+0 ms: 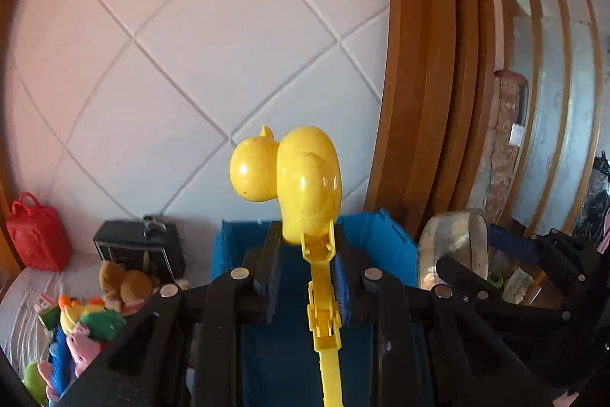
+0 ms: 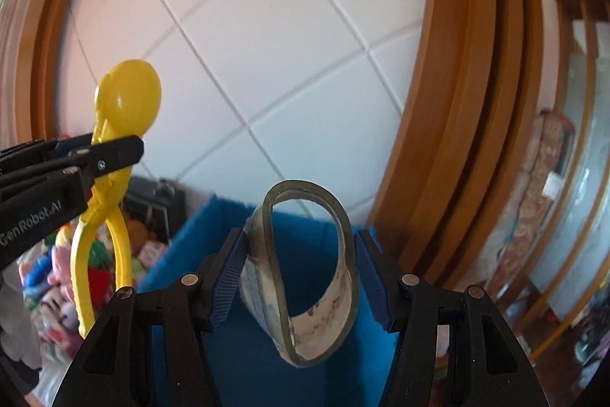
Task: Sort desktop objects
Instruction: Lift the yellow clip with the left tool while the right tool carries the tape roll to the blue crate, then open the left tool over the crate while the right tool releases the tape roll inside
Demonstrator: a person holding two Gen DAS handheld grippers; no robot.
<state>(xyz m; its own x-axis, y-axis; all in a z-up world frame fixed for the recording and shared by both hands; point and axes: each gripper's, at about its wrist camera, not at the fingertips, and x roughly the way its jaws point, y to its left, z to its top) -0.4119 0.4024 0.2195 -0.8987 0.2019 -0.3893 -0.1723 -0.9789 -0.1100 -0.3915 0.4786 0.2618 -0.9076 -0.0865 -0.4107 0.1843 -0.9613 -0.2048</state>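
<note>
Risk, left side: We carry the yellow plastic duck-shaped snowball clamp toy high above the blue plastic storage box. Only its thin handle lies between the pads, so we judge it could swing or slide out if the hand tilts quickly.
Risk, right side: The clear, worn roll of wide packing tape is pressed at its sides and looks bent out of round. We think a thin ring like this could spring out of the pads, or fold more if the grip becomes stronger.
Risk, both together: In the right wrist view the left gripper stands at 9 o'clock, near the right one. We judge the two loads could knock each other over the box.
Left gripper: Clenched almost fully on the yellow handle; the right pad touches the handle, and the duck head stands up at 12 o'clock from the pads.
Right gripper: About half open and grasping the tape roll, one blue pad on each side of the ring.
Where the things are: Both are in the air, the blue box below and behind them. Soft plush toys lie on the white cloth at 8 o'clock in the left wrist view.
Step, as we judge: Bringing both things to the box; neither is released yet.
</note>
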